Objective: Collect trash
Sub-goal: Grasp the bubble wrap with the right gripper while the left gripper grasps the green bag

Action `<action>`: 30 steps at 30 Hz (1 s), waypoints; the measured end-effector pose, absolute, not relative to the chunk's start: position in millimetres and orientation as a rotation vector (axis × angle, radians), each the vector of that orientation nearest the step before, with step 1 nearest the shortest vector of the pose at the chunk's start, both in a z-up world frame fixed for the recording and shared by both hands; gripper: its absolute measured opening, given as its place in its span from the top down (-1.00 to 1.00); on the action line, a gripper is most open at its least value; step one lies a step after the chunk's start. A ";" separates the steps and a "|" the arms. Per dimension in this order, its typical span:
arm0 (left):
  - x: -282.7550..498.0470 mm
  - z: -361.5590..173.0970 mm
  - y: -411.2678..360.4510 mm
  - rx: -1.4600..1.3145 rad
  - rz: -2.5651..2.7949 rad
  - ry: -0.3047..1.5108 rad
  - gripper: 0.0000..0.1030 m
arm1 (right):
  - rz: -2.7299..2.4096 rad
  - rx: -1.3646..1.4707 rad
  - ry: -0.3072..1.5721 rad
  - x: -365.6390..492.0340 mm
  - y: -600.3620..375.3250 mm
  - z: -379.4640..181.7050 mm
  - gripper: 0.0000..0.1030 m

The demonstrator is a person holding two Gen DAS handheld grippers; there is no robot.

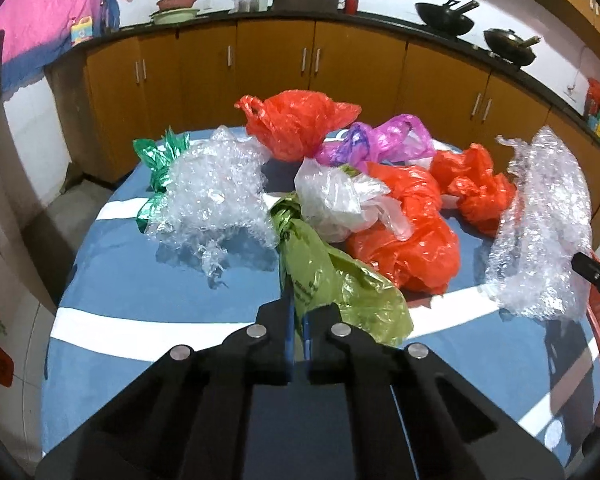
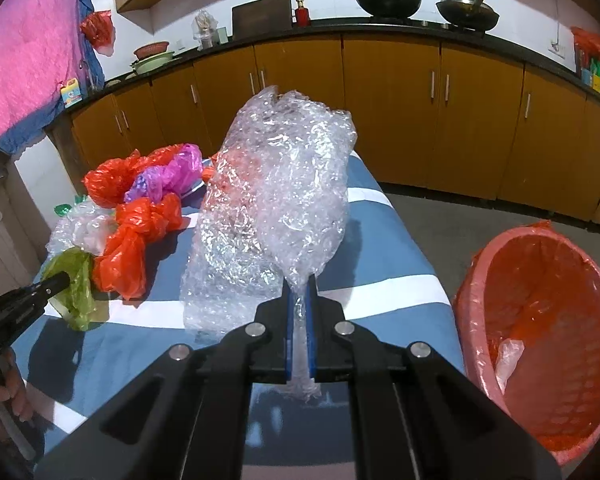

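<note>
My left gripper (image 1: 298, 316) is shut on a light green plastic bag (image 1: 340, 284) that lies on the blue-and-white table (image 1: 140, 288). It also shows at the left of the right wrist view (image 2: 74, 284). My right gripper (image 2: 300, 300) is shut on a big sheet of bubble wrap (image 2: 284, 188) and holds it up above the table; it shows at the right of the left wrist view (image 1: 540, 220). Red bags (image 1: 404, 224), a purple bag (image 1: 384, 140), a clear bag (image 1: 336, 200) and more bubble wrap (image 1: 216, 188) lie piled on the table.
A pink bin (image 2: 476, 280) lined with a red bag stands on the floor right of the table. Orange kitchen cabinets (image 2: 400, 96) run behind, with woks (image 2: 388, 0) on the counter. A green foil wrapper (image 1: 160, 160) lies at the table's far left.
</note>
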State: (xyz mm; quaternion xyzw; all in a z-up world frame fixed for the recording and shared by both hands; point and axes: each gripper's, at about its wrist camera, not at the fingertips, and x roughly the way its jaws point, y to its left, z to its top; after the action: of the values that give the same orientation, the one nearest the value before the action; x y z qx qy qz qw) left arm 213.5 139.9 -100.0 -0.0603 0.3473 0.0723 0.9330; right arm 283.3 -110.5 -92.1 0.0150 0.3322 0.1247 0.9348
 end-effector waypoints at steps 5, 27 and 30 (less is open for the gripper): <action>195.7 -83.8 142.1 -0.129 0.143 0.668 0.97 | 0.261 0.038 0.663 272.4 -115.4 -82.8 0.87; 127.5 -12.8 134.9 -0.127 0.089 0.496 0.98 | 0.331 0.080 0.577 218.8 -123.5 -43.5 0.88; 121.5 -0.8 133.0 -0.119 0.084 0.464 0.98 | 0.336 0.090 0.564 214.9 -125.1 -36.5 0.88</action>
State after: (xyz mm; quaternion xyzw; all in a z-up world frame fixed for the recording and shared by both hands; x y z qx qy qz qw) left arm 121.5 133.0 -0.8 -0.0589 0.2298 0.0416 0.9706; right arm 214.9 -125.1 -36.5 0.0442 0.2771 0.1650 0.9455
